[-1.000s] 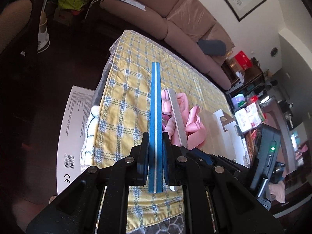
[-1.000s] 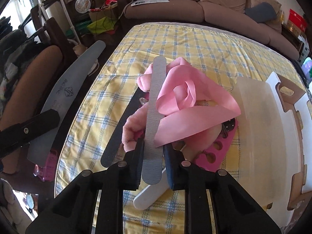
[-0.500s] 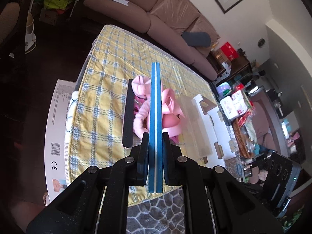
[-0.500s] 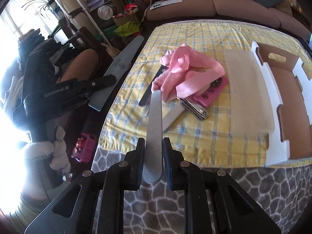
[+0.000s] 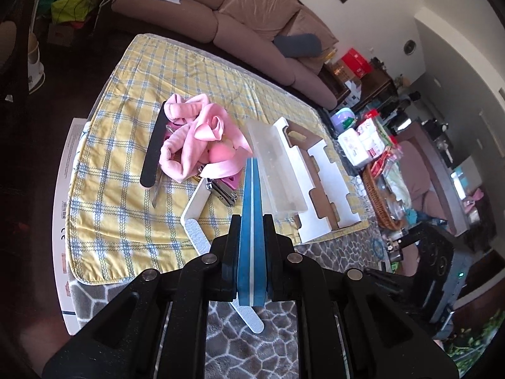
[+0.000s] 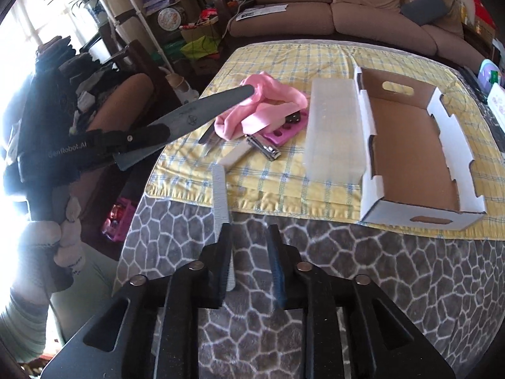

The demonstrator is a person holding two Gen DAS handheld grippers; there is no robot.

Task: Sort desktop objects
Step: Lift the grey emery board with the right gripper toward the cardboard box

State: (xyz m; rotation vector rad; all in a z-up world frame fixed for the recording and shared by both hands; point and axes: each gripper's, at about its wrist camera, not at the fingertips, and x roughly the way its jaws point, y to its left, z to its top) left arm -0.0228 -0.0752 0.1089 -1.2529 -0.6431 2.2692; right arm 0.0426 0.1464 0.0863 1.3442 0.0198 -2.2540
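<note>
Our right claw (image 6: 249, 246) is opening; the grey file (image 6: 222, 208) leans on its left finger, long axis toward 12 o'clock, on the table edge. Our left claw (image 5: 251, 240) grips the blue file (image 5: 251, 221). The box (image 6: 367, 145) lies at 1 o'clock.

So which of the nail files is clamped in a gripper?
The blue nail file, clamped edge-on in the left gripper; the black and grey ones lie loose.
</note>
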